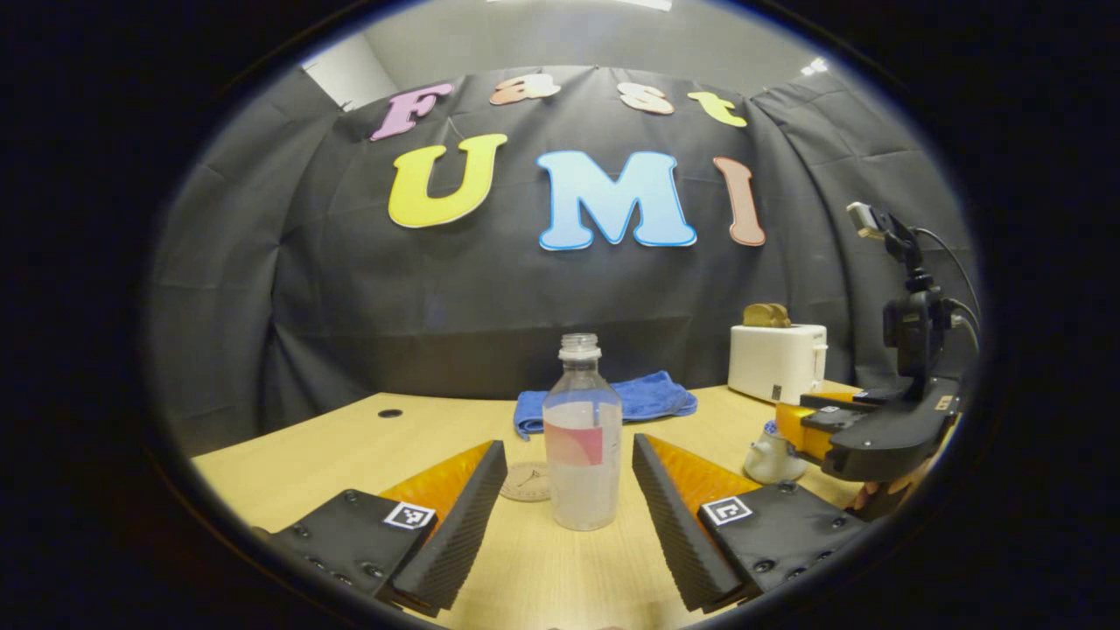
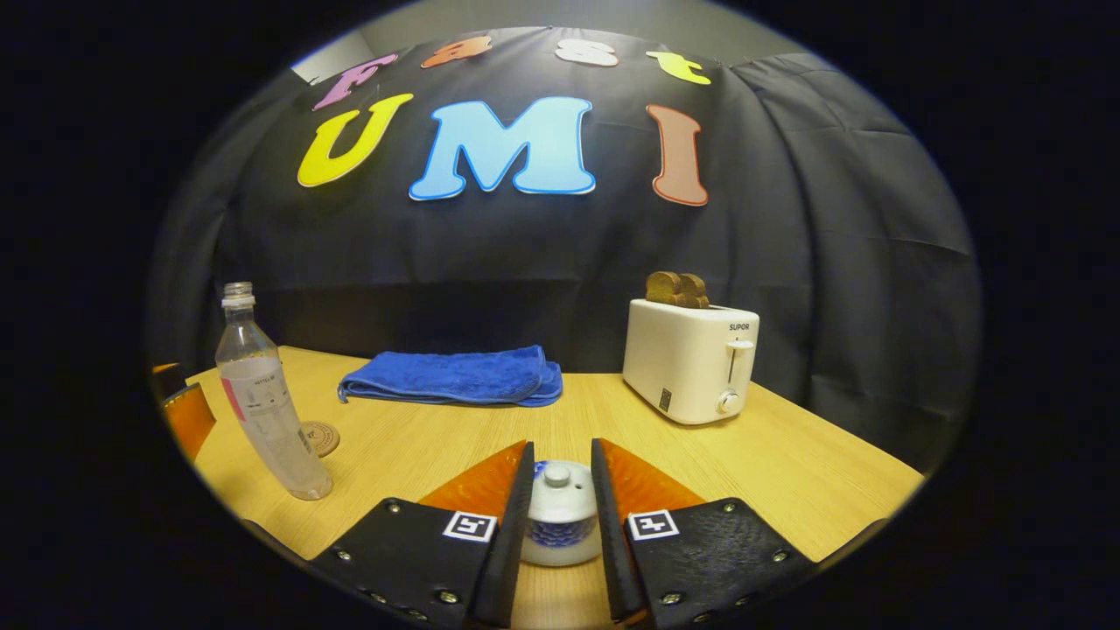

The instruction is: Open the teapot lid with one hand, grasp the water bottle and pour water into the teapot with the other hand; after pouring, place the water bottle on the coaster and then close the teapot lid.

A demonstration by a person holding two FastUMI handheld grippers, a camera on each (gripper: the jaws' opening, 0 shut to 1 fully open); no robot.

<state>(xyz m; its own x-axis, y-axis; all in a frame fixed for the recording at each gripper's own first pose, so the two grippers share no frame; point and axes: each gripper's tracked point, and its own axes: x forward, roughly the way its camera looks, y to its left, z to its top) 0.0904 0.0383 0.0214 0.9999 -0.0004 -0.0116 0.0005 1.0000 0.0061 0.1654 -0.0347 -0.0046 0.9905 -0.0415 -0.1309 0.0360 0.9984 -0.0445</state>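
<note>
our left gripper (image 1: pixel 569 516) is spread around the uncapped water bottle (image 1: pixel 582 437) without touching it, our right gripper (image 2: pixel 560 525) gapes astride the lidded teapot (image 2: pixel 560 512) (coaster (image 1: pixel 526 481) behind the bottle), blue cloth (image 2: pixel 455 376) and toaster (image 2: pixel 691 359) beyond.

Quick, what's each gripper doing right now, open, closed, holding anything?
Left gripper: open, fingers either side of the water bottle, not touching it.
Right gripper: open, fingers flanking the teapot lid; contact cannot be told.
</note>
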